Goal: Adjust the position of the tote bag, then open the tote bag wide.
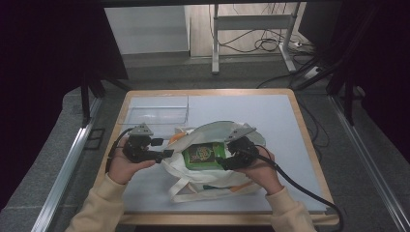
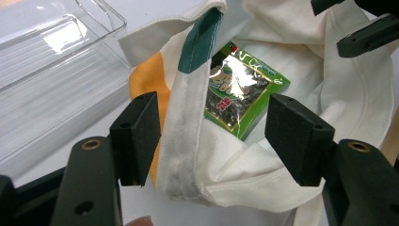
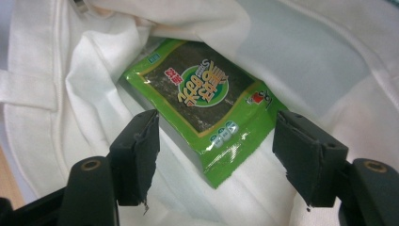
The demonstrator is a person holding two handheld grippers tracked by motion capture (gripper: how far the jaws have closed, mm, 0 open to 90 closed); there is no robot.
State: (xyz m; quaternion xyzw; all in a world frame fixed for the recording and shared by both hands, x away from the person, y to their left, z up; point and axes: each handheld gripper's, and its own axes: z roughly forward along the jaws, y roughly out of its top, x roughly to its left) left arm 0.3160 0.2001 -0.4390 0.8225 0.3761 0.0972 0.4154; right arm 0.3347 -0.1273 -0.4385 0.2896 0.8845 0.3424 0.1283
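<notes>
On the table [image 1: 290, 125], your left gripper [image 2: 211, 136] and right gripper [image 3: 216, 150] gape wide, gripping nothing; the green packet [image 3: 202, 103] lies ahead, already inside the tote bag [image 1: 203, 181]. Closing it remains.

From my feed I see grey floor [image 1: 159, 72] beyond the wood-edged table [image 1: 300, 116] — metal stand legs [image 1: 215, 43] at twelve o'clock, cables [image 1: 270, 43] at one, darkness flanking.
</notes>
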